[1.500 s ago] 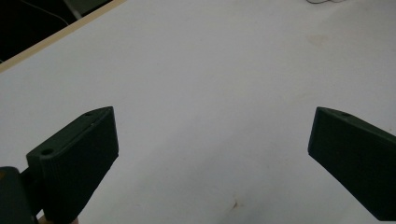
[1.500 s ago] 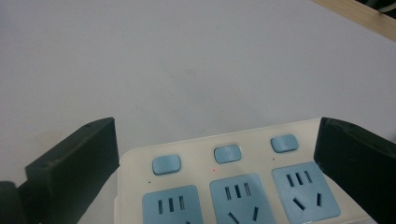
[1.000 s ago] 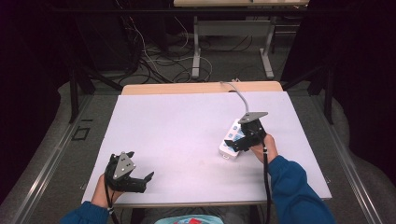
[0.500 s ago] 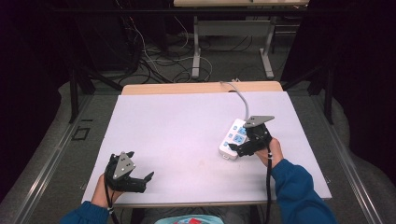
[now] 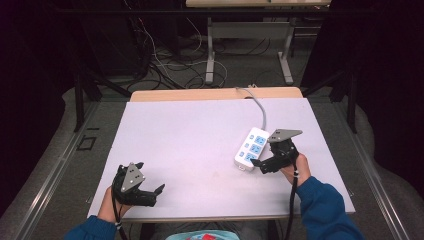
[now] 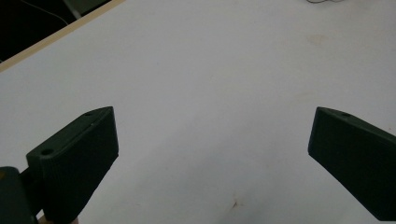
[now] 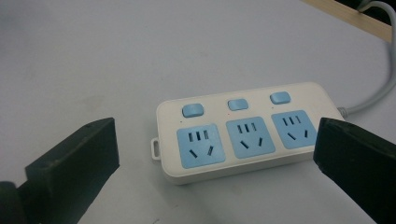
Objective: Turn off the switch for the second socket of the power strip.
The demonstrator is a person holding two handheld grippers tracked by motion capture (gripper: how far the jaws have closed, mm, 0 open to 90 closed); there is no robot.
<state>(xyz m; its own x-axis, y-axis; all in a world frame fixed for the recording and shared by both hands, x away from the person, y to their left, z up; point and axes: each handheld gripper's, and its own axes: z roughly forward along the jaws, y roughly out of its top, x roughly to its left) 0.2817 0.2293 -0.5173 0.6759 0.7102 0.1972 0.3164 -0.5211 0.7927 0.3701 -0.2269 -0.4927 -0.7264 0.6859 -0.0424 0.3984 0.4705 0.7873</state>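
A white power strip [image 5: 251, 148] with three blue sockets and three blue switches lies on the right half of the white table; it shows again as the power strip [image 7: 243, 130] in the right gripper view. Its grey cable [image 5: 259, 107] runs to the table's far edge. My right gripper [image 5: 261, 165] stands open just beside the strip's near end, apart from it, jaws wide with nothing between them. At the near left corner my left gripper [image 5: 152, 192] rests open over bare table, and its fingers [image 6: 77, 158] hold nothing.
The white tabletop [image 5: 190, 140] has a wooden strip [image 5: 215, 93] along its far edge. Beyond it stand table legs [image 5: 210, 55] and loose cables [image 5: 165, 70] on the floor. A faint stain [image 6: 319, 39] marks the table in the left gripper view.
My right gripper has drawn back toward the near right, away from the power strip, which it overlapped before. The left gripper has stayed put.
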